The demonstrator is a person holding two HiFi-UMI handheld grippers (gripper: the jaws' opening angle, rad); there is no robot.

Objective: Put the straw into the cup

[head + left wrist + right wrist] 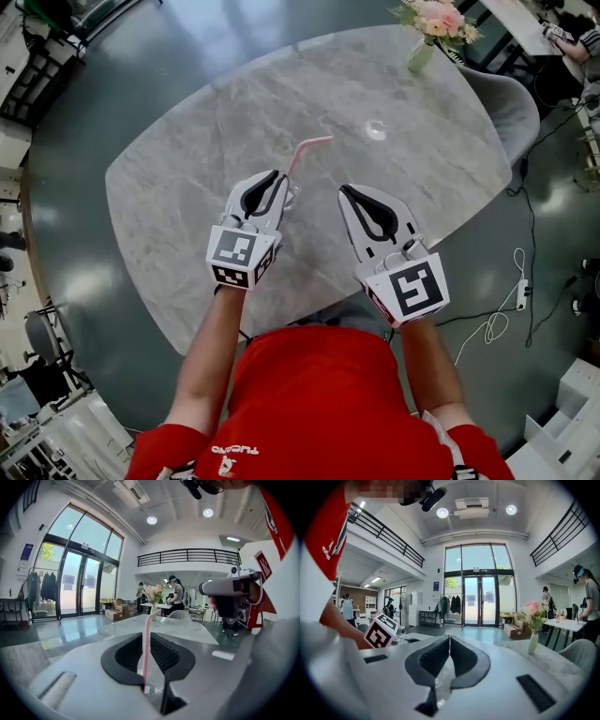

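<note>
A pink bendy straw (pixel 302 150) stands upright between the tips of my left gripper (pixel 278 178), which is shut on it. In the left gripper view the straw (pixel 148 625) runs down through the narrow gap of the left gripper (pixel 146 638) into a clear cup (pixel 152 687) beneath. The cup (pixel 293 195) shows in the head view as a glassy patch just right of the jaws, mostly hidden. My right gripper (pixel 348 191) hovers to the right, apart from the cup. Its tips meet in the right gripper view (pixel 449 638), with nothing held.
The grey marble table (pixel 187 187) stretches ahead. A small clear object (pixel 375 129) lies further back on it, and a vase of pink flowers (pixel 427 37) stands at the far edge. A grey chair (pixel 511 103) sits at the right. My right gripper (pixel 234 597) shows in the left gripper view.
</note>
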